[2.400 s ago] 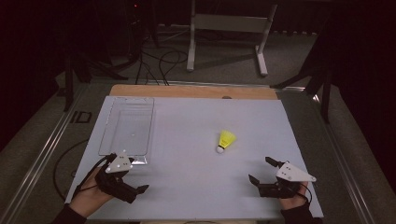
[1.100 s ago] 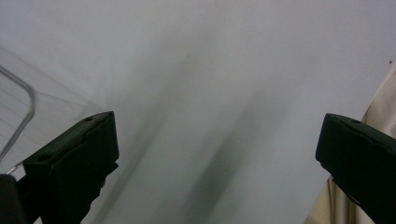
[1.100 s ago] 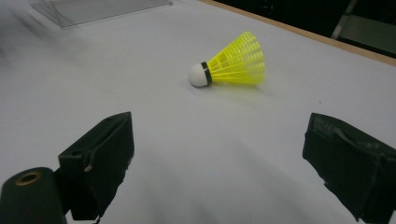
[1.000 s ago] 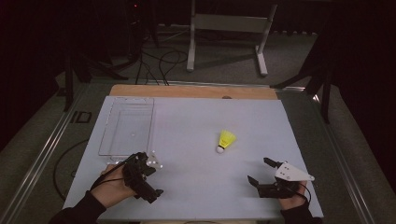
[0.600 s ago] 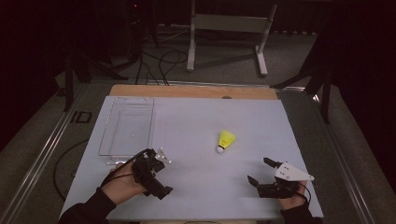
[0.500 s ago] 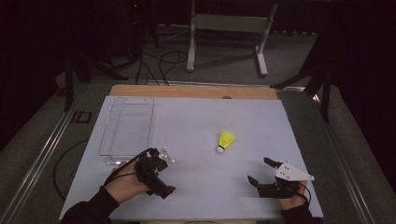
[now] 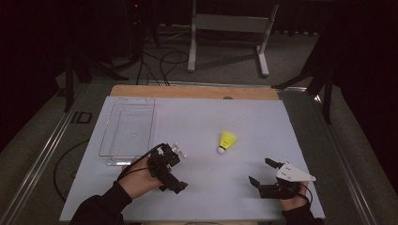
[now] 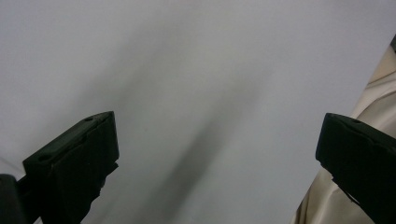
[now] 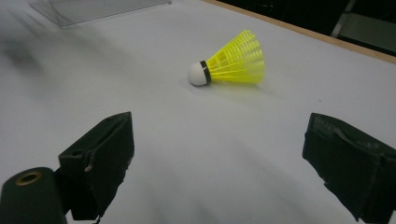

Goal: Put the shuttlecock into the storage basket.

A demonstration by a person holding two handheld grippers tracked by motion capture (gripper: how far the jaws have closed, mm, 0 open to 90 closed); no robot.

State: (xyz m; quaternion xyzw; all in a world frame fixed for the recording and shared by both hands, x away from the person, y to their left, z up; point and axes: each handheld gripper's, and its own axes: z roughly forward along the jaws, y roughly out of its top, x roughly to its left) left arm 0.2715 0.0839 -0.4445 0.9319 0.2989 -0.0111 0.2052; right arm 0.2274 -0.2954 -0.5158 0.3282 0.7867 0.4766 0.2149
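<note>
A yellow shuttlecock (image 7: 227, 140) with a white cork lies on its side on the white table (image 7: 202, 115), right of centre. In the right gripper view the shuttlecock (image 9: 233, 59) rests a short way ahead of the jaws, cork pointing left. My right gripper (image 7: 259, 171) (image 9: 219, 149) sits near the front right edge, open and holding nothing. Turned on its side at the front left, my left gripper (image 7: 170, 168) is also open, just beside the near corner of a clear plastic tray (image 7: 127, 129). From the left gripper (image 8: 217, 144) I look down at bare table between wide jaws.
The clear tray (image 9: 93, 9) holds nothing and lies along the table's left side. A wooden strip (image 7: 197, 91) borders the far edge. Beyond it on the dark floor are a white stand (image 7: 227, 28) and cables (image 7: 159, 61). A beige surface (image 8: 345, 205) shows at the lower right.
My left gripper has moved right and a little forward from the front left corner and rolled onto its side. The right gripper and shuttlecock have stayed put.
</note>
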